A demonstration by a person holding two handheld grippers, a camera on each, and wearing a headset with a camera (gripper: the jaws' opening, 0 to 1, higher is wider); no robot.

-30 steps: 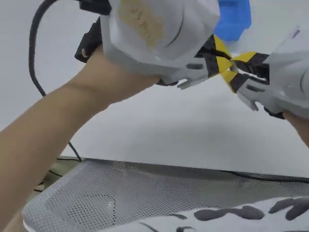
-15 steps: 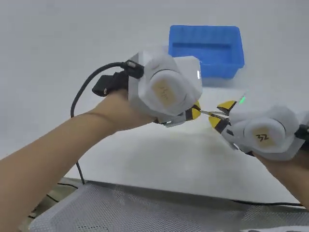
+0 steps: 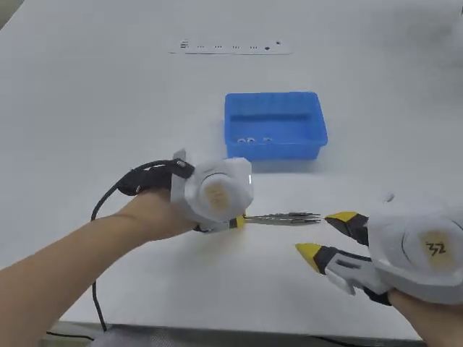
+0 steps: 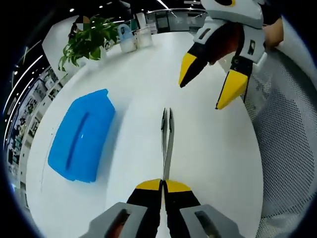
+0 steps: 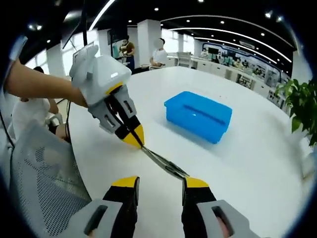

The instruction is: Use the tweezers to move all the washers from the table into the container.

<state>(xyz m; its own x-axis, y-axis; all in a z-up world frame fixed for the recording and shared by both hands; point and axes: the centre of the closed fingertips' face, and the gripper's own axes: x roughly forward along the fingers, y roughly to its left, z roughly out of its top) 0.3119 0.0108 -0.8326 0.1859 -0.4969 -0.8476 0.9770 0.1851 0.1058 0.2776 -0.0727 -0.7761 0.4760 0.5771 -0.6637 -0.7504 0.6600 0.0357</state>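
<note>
Head view: the left gripper (image 3: 236, 220) is clamped on the butt end of the tweezers (image 3: 283, 217). These lie level, close over the table (image 3: 108, 108), with their tips toward the right gripper (image 3: 324, 233). Its 2 yellow-tipped jaws stand spread, grasping nothing. The container (image 3: 312, 134) sits beyond, well apart from both grippers. 2 small pale rings, probably washers (image 3: 250, 139), lie by its near wall. Whether any remain on the table is too small to tell.

Right gripper view: the tweezer tips reach the gap in front of its own spread jaws; contact cannot be told.

Step, as judged: the tool is being passed or re-gripped between grippers, not yet picking. The next move likely calls for the right jaws to pinch both blades partway along, squarely enough to squeeze the tips without twisting them.

Materials: the tweezers are 2 slim dark metal blades tapering to fine points, likely springy. The container is a blue plastic rectangular tray with ribbed inner walls. The table is smooth matte white.
</note>
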